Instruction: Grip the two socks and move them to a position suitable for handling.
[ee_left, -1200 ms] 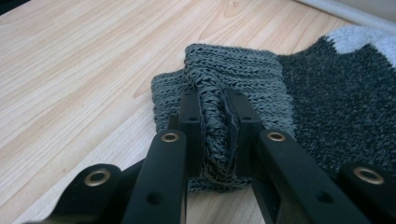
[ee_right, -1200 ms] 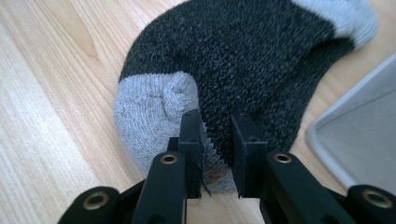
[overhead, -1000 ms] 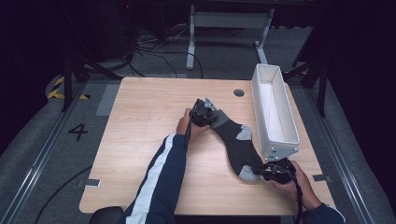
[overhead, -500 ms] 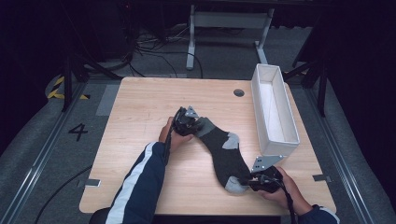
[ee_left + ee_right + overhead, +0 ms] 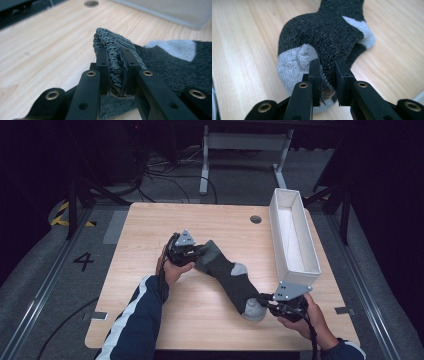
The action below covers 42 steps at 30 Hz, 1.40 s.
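Sock point(image 5: 227, 272) now lies mid-table, shifted left, away from the white bin point(image 5: 295, 232). Left gripper point(image 5: 192, 252) clamps its cuff, right gripper point(image 5: 265, 302) pinches its toe; stretched, probably for laying flat.

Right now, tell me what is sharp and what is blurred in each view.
High view: table evenly lit, surroundings dark. Left gripper view: sock cuff crisp, white bin soft. Right gripper view: toe knit sharp, nearest claw parts slightly soft.
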Each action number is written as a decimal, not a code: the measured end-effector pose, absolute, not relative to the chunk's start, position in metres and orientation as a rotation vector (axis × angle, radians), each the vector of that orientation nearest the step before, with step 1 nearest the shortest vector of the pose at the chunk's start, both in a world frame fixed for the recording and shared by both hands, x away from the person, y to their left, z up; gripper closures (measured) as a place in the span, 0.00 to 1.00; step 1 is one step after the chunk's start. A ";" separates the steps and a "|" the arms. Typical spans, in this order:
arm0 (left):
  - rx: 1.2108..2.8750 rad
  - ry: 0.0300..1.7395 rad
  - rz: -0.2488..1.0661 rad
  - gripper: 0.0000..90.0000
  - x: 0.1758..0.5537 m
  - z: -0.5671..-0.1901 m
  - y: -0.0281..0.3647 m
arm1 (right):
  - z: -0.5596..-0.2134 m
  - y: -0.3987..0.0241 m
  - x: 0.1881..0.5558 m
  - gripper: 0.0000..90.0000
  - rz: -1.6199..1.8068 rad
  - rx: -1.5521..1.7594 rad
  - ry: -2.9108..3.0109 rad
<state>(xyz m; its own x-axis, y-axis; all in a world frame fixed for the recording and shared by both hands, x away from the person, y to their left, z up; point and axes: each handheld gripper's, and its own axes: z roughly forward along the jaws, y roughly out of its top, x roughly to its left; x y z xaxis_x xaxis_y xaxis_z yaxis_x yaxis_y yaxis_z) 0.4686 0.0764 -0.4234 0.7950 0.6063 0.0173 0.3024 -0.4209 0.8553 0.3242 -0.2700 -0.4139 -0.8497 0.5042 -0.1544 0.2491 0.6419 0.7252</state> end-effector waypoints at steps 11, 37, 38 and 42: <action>2.191 0.707 0.379 0.87 0.475 -0.453 0.073 | -0.436 -0.279 0.341 0.84 0.898 0.693 2.559; 2.161 0.744 0.407 0.83 0.491 -0.460 0.064 | -0.437 -0.267 0.325 0.84 1.048 0.634 2.714; 2.161 0.744 0.407 0.84 0.491 -0.460 0.064 | -0.437 -0.267 0.325 0.84 1.048 0.634 2.714; 2.147 0.712 0.423 0.85 0.489 -0.450 0.062 | -0.425 -0.266 0.320 0.87 1.098 0.586 2.659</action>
